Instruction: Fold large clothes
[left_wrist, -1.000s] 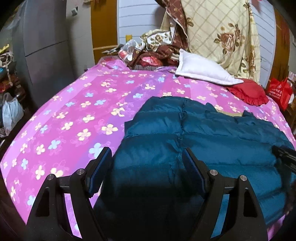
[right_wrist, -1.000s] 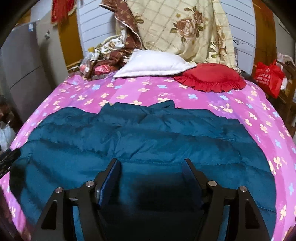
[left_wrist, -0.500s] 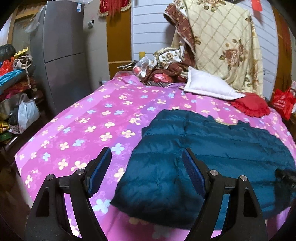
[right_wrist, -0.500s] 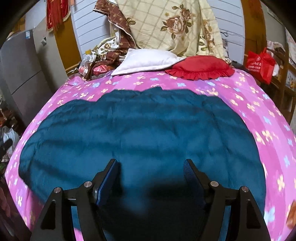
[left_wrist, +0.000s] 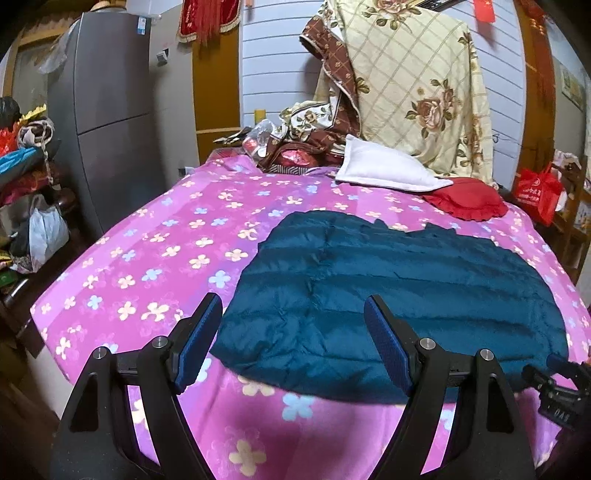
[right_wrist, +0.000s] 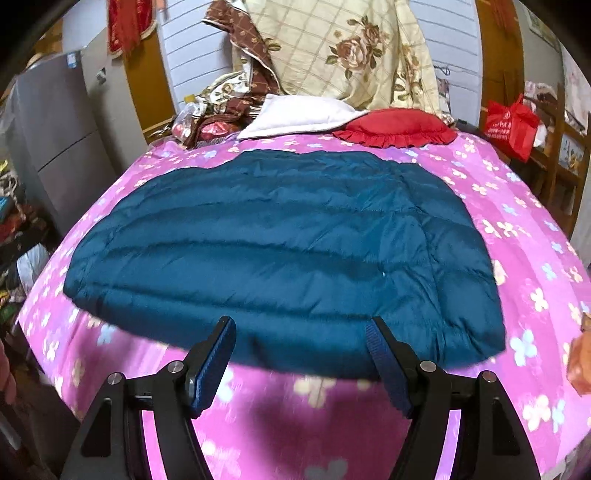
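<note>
Both tools have drawn back from the teal down jacket (right_wrist: 280, 243) toward the near edge of the bed (left_wrist: 155, 258). A second ago each tool hung directly over the quilted fabric; now the whole garment lies beyond the fingertips, with a strip of pink flowered bedspread showing in front of its near hem. The left tool (left_wrist: 293, 343) stands with its jaws spread wide and nothing between them; the right tool (right_wrist: 301, 360) likewise stands wide and empty. This retreat suggests that one fold has been laid down and released, and that the person is stepping back to judge the next one.

The jacket rests flat on the middle of the bed, a compact, roughly rectangular block with horizontal quilting lines, its edges rounded and puffy. Its far edge lies near the white pillow (right_wrist: 295, 118) and red cushion (right_wrist: 395, 127), not touching them. No sleeve shows outside the outline.
</note>
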